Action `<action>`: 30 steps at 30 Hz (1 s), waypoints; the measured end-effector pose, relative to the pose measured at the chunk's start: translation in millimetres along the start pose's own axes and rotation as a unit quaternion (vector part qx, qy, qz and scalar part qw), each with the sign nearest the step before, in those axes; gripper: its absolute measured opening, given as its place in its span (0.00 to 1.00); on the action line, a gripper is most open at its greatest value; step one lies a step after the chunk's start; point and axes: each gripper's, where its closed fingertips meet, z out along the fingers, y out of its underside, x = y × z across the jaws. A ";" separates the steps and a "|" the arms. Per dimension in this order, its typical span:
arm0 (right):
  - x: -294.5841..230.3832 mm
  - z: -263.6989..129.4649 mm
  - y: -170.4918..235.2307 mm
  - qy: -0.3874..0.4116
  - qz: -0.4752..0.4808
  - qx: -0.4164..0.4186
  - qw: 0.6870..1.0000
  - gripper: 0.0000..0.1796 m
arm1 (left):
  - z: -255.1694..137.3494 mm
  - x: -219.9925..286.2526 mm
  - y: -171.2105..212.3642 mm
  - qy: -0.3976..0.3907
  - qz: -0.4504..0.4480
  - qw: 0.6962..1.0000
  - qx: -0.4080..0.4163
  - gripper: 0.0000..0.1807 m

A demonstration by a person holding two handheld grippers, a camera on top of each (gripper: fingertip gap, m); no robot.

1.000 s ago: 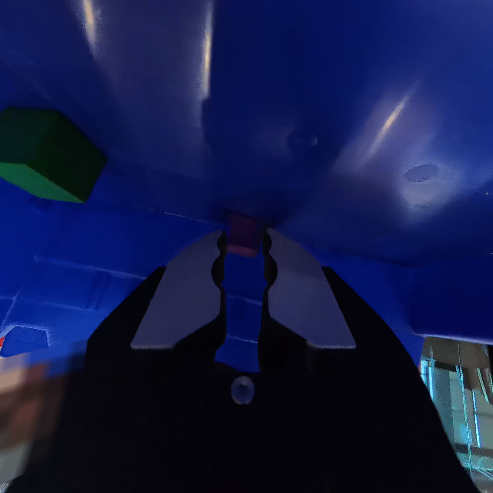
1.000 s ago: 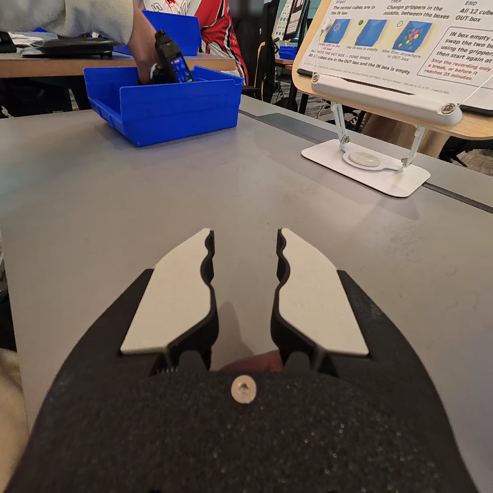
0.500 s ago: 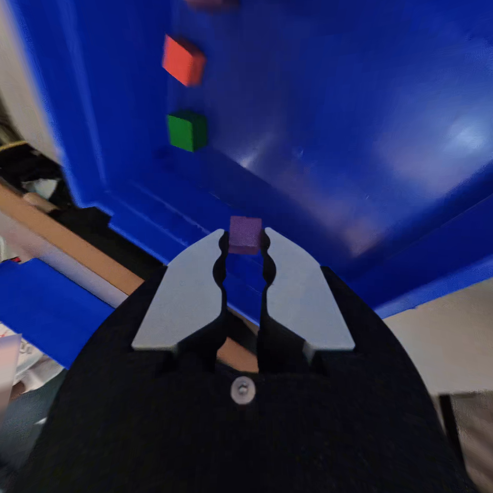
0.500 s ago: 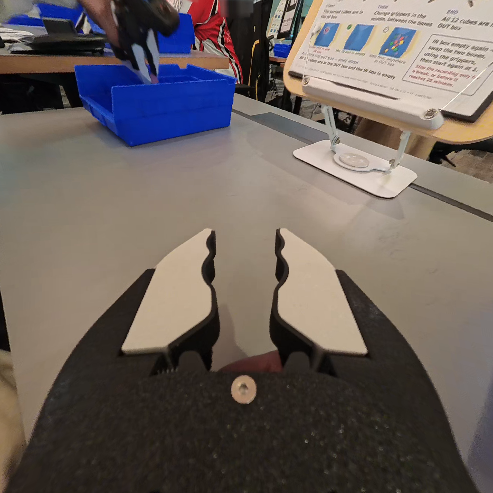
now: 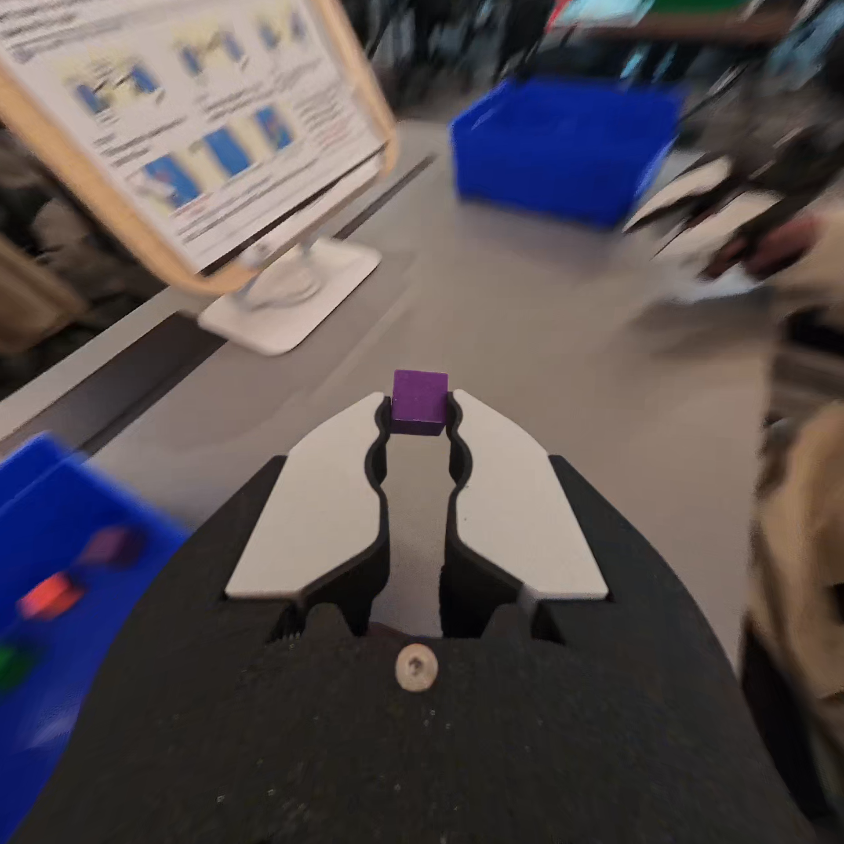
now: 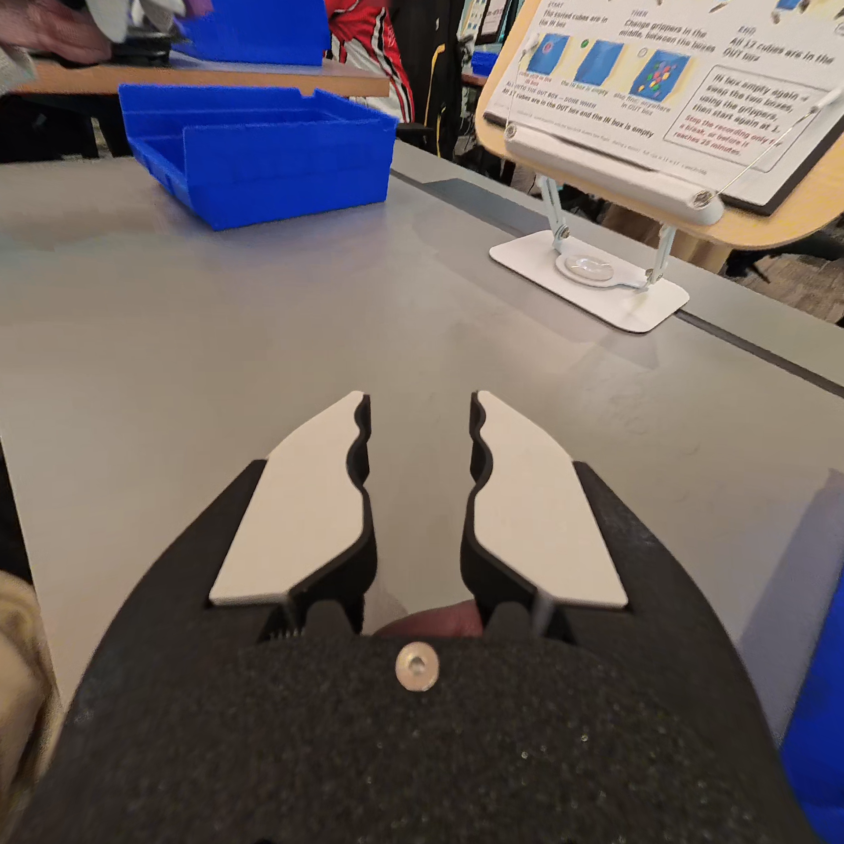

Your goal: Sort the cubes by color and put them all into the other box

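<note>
your left gripper (image 5: 419,402) has lifted the purple cube (image 5: 418,403) clear of the near box (image 5: 55,511); jaws clamp it. right gripper (image 6: 419,402) idles, jaws apart. carry it to the far box (image 5: 561,150).

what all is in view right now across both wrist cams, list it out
small purple cube: one, purple, clamped between the left gripper's fingertips above the table
blue plastic box with cubes: one, blue, lower left of the left wrist view; blurred purple, red and green cubes inside
far blue plastic box: one, blue, across the table in the left wrist view, contents not visible
instruction sheet on wooden stand: one, white sheet on tan board with white base, at the table's far edge
grey table: one, grey
left gripper: black body, pale fingers, shut on the cube
right gripper: black body, pale fingers, apart and empty above the table
</note>
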 end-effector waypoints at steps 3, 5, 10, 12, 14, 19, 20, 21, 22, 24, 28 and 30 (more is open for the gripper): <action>-4.1 3.6 6.8 -0.011 -0.021 -0.008 1.000 0.23 | 16.7 46.6 -24.5 0.113 -0.067 0.986 0.107 0.12; -7.5 5.5 -2.8 -0.029 -0.046 0.002 0.999 0.24 | 31.0 66.8 -40.5 0.184 -0.119 0.964 0.152 0.12; -26.0 12.3 -60.5 -0.063 -0.183 0.074 0.978 0.24 | 79.3 103.7 -68.7 0.290 -0.214 0.918 0.165 0.12; -34.4 18.3 -82.1 -0.059 -0.244 0.114 0.961 0.23 | 93.1 116.4 -80.7 0.322 -0.252 0.896 0.171 0.12; -42.3 26.5 -97.4 -0.052 -0.293 0.145 0.944 0.23 | 107.3 128.5 -84.9 0.340 -0.266 0.887 0.164 0.12; -46.4 48.3 -113.7 -0.017 -0.356 0.174 0.918 0.24 | 130.5 150.9 -87.0 0.382 -0.307 0.857 0.159 0.12; -48.1 49.4 -115.2 -0.013 -0.361 0.183 0.914 0.24 | 132.9 153.0 -87.7 0.391 -0.320 0.847 0.162 0.12; -48.2 49.6 -117.1 -0.003 -0.365 0.191 0.911 0.23 | 135.0 154.2 -88.5 0.400 -0.334 0.837 0.167 0.12; -48.4 49.3 -118.2 0.008 -0.372 0.199 0.907 0.23 | 136.7 154.5 -89.3 0.407 -0.348 0.826 0.173 0.12; -46.5 51.3 -117.7 0.027 -0.382 0.205 0.901 0.22 | 137.9 157.3 -90.7 0.430 -0.366 0.805 0.182 0.12; -47.0 56.3 -113.9 0.029 -0.379 0.204 0.902 0.21 | 146.8 164.0 -89.8 0.445 -0.380 0.791 0.179 0.12; -42.1 57.2 -115.4 0.045 -0.375 0.203 0.903 0.14 | 148.8 166.7 -90.7 0.451 -0.386 0.784 0.180 0.12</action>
